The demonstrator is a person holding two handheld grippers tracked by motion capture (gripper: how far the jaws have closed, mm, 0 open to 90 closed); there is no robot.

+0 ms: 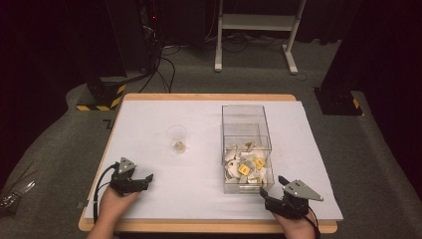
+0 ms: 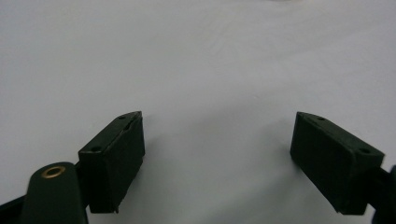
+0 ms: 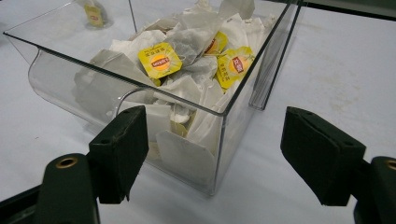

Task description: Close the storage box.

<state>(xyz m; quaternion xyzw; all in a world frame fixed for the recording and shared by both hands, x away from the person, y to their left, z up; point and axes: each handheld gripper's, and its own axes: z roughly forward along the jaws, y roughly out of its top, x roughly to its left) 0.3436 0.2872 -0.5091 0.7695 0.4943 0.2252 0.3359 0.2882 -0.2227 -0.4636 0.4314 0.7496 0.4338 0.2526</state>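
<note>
My left gripper (image 1: 144, 178) sits at the near left of the white table (image 1: 199, 194), held in a hand (image 1: 113, 205) that comes in from the bottom edge. In the left gripper view its two black fingers (image 2: 114, 161) stand wide apart, and between them I see bare white tabletop, with nothing touching either pad.

Ahead of those fingers and a little to their right, well apart from them, stands a small clear cup (image 1: 177, 138) with something yellowish lying in its bottom; I cannot make out what that is from the high view.

Further right is the clear plastic box (image 1: 246, 149), an open-topped bin with a scooped front opening, filled in its near half with white tea bags (image 3: 191, 51) and their yellow tags (image 3: 159, 60).

My right gripper (image 1: 272, 191) rests at the near right of the table, just beside the box's near right corner. In the right gripper view its fingers (image 3: 119, 151) are also spread wide and grip nothing. The box's near corner stands just beyond and between the fingers, closer to the left one, and I cannot tell whether that finger touches the clear wall. The right finger stands clear over bare table. The tea bags lie beyond the fingertips, behind the wall.
</note>
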